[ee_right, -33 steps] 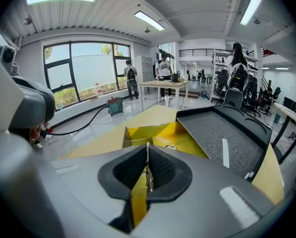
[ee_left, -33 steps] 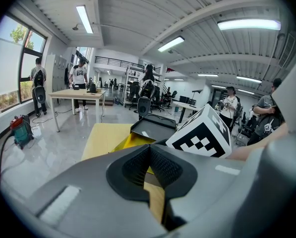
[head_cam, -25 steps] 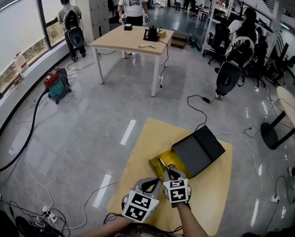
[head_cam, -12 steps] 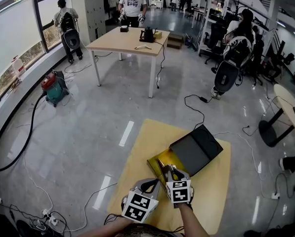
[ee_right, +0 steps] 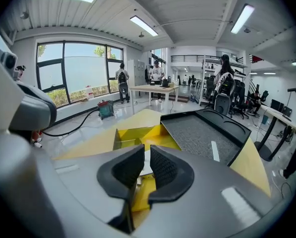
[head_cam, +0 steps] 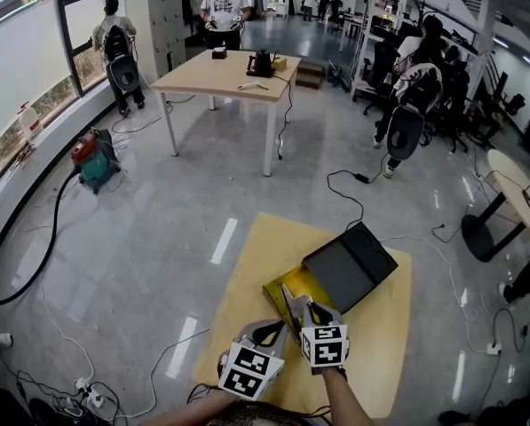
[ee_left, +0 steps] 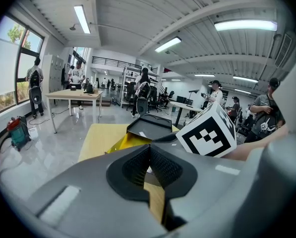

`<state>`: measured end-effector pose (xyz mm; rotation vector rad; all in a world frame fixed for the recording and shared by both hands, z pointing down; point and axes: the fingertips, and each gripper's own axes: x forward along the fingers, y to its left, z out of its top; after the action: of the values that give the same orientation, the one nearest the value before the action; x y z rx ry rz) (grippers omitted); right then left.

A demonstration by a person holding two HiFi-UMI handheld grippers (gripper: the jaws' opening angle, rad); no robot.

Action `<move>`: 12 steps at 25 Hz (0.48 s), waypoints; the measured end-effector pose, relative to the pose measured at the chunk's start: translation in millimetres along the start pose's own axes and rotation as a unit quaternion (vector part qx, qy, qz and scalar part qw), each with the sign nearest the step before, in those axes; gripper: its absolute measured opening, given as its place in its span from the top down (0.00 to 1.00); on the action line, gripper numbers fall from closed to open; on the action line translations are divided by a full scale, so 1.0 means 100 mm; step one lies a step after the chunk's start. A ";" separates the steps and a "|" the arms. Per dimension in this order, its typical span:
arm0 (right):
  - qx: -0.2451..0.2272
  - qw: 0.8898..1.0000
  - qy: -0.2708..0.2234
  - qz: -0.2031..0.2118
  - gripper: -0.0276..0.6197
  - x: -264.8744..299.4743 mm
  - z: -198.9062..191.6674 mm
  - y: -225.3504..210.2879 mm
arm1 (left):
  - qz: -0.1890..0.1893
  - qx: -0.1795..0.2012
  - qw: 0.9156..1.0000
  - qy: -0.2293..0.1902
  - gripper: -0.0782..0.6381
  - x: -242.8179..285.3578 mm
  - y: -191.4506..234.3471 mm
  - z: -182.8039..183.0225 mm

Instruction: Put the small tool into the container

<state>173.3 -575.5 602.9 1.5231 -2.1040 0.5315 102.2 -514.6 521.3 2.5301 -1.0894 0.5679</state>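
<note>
The right tongs are clenched on a small tool, a thin pale piece pinched between the 2 dark ribbed pads. In the head view the tool's slim shaft sticks out up and to the left from the right tongs, and its far end sits over the open yellow inside of the container. Whether the tip touches the container cannot be told.

The left tongs are clenched with the pads meeting and nothing between them. In the head view the left tongs sit just beside the right tongs, low at the near edge of the bench, and both carry a cube with black and white square markers.

The container is a shallow yellow box, seen just beyond the jaws in the right gripper view. Its dark lid is swung open to the right and lies tilted on the light wooden bench.

Farther off, across a glossy grey floor, a second wooden table holds a few small dark things. A person stands behind it. A red and green machine sits near the windows, with a black hose trailing over the floor.
</note>
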 end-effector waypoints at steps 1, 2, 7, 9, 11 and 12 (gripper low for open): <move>0.004 1.000 -0.007 0.002 0.92 -0.06 -0.01 0.04 | -0.002 0.001 1.000 -0.001 0.87 -0.03 -0.03 -0.03; 0.008 1.000 -0.014 0.004 0.94 -0.13 -0.01 0.07 | -0.004 0.001 1.000 -0.001 0.87 -0.07 -0.07 -0.06; 0.024 0.999 -0.044 0.015 0.95 -0.42 0.02 0.16 | -0.012 0.005 1.000 -0.004 0.87 -0.14 -0.25 -0.13; 0.029 0.998 -0.055 0.018 0.95 -0.48 0.01 0.21 | -0.014 0.007 1.000 -0.005 0.87 -0.15 -0.28 -0.19; 0.031 0.997 -0.063 0.019 0.95 -0.59 -0.04 0.35 | -0.016 0.008 1.000 -0.006 0.87 -0.25 -0.30 -0.29; 0.032 0.997 -0.067 0.019 0.95 -0.66 -0.05 0.44 | -0.018 0.007 1.000 -0.007 0.87 -0.33 -0.30 -0.32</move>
<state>149.4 -508.8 566.2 1.5971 -2.2404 0.5299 96.6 -460.1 529.4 2.5635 -1.0474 0.5510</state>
